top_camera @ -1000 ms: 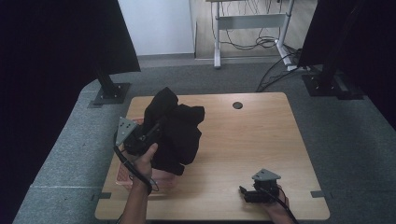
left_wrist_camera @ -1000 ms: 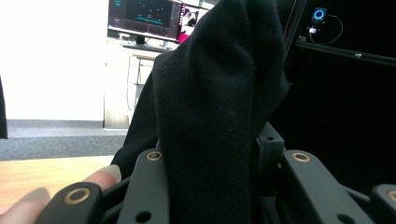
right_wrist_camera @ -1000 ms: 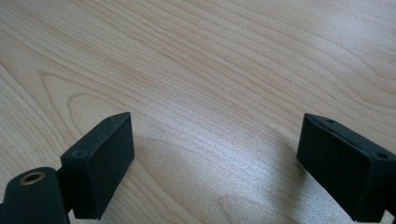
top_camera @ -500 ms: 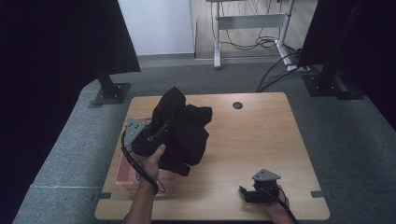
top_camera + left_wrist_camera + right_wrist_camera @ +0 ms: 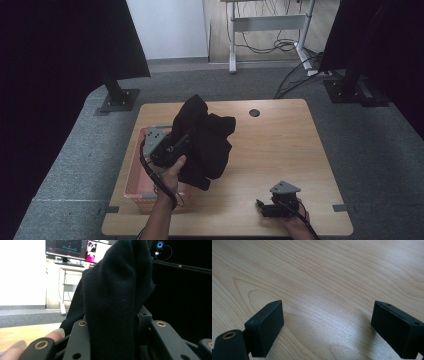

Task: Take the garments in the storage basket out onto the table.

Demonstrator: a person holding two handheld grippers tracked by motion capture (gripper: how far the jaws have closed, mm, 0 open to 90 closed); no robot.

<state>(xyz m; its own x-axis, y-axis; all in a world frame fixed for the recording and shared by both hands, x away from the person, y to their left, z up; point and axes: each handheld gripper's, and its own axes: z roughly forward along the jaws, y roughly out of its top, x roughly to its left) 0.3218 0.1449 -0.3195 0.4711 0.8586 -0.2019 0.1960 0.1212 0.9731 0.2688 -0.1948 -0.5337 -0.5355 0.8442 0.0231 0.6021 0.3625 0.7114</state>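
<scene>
Here, left gripper (image 5: 172, 147) fingers (image 5: 80, 340) pinching black cloth (image 5: 207, 140); right gripper (image 5: 327, 327) fingers spread, empty.

The right gripper (image 5: 327, 325) looks down along its two black fingers (image 5: 265, 326) at a pale wooden tabletop (image 5: 332, 272). The fingers stand wide apart, one rising at the lower left and the other at the lower right, with bare wood grain between them. A soft sheen lies on the wood there.
</scene>
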